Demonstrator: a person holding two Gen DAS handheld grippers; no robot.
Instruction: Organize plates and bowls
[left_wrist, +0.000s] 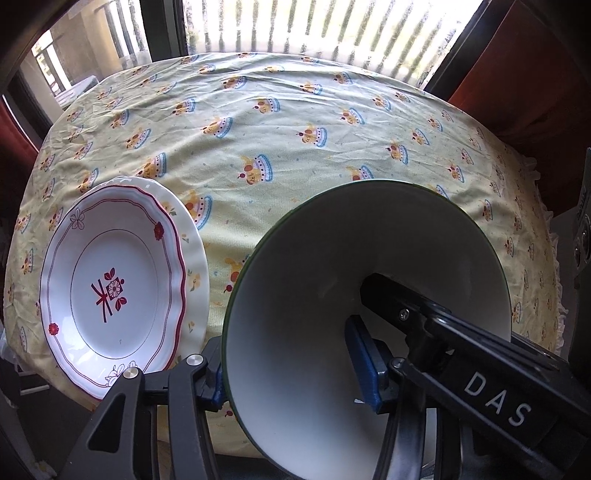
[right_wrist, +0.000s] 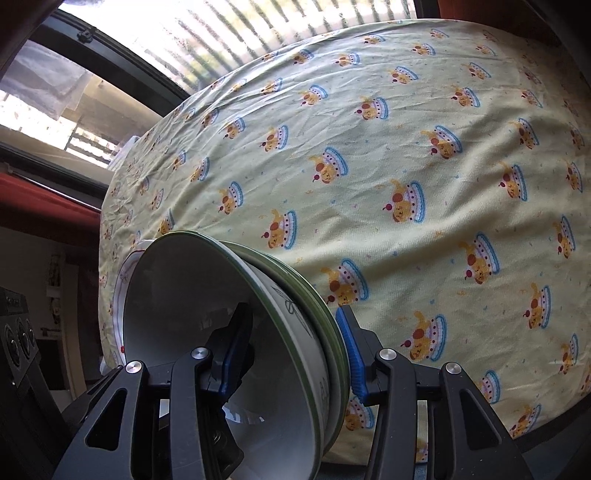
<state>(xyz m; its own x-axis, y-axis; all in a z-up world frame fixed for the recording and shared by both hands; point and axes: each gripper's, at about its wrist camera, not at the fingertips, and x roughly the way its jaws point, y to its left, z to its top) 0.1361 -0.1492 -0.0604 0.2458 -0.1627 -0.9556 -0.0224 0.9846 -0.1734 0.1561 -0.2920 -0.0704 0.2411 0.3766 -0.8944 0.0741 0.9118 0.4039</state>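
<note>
- Left hand-held gripper (left_wrist: 295, 373) clamps the green-rimmed bowl's (left_wrist: 332, 240) wall, lower right.
- Right hand-held gripper (right_wrist: 291, 354) pinches stacked bowls (right_wrist: 184, 295), lower left.
- Plates (left_wrist: 110, 280) rest on the table (left_wrist: 295, 122).

Both wrist views steeply down, bowl (left_wrist: 332, 258) shared.

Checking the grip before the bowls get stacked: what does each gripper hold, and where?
Both hold the green-rimmed bowls by the wall: left gripper and right gripper each have one finger inside, one outside.

Left gripper (left_wrist: 295, 373) angled steeply down, jaws clamped across a bowl (left_wrist: 332, 295) wall. Right gripper (right_wrist: 291, 354) same deal, pinching the near rim.
</note>
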